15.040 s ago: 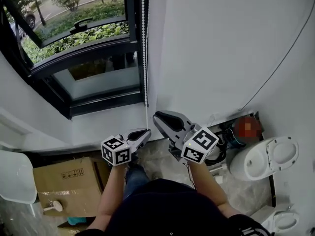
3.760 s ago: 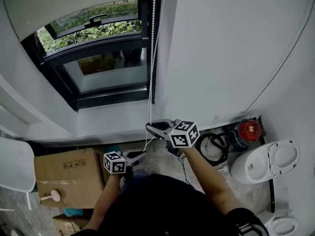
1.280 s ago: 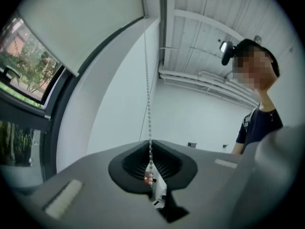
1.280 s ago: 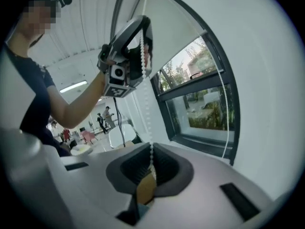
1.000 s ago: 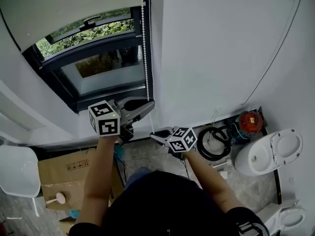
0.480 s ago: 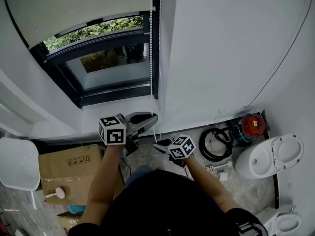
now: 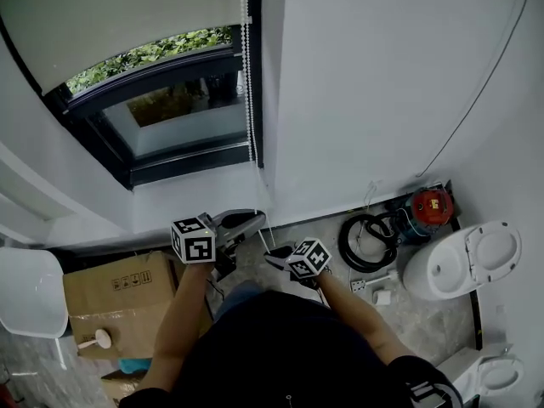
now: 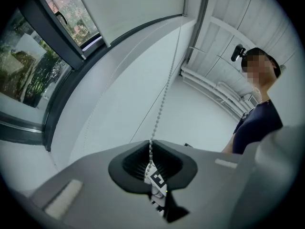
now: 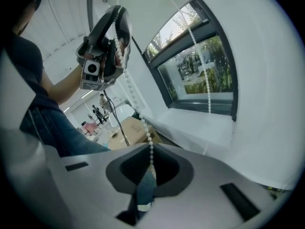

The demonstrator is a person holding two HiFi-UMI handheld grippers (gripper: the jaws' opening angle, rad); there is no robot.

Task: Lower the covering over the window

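Observation:
A pale roller blind [image 7: 127,15] covers the upper part of the dark-framed window [image 7: 170,155]; greenery shows below its edge. A white bead chain [image 7: 247,75] hangs along the window's right side, down to both grippers. My left gripper [image 7: 255,221] is below the sill, shut on the chain [image 8: 164,99], which rises from its jaws [image 8: 150,168]. My right gripper [image 7: 270,256] is lower and to the right, also shut on the chain [image 9: 143,123]. In the right gripper view the chain runs from its jaws [image 9: 151,168] up to the left gripper [image 9: 102,42].
A cardboard box [image 7: 110,291] stands on the floor at lower left, beside a white rounded object [image 7: 30,291]. At the right are a black hose coil [image 7: 365,240], a red device [image 7: 429,204] and a white toilet [image 7: 463,262]. A thin cable [image 7: 476,100] runs down the wall.
Both grippers have come down with the bead chain, the left from window-sill height to below it. The blind's lower edge sits a little lower over the window.

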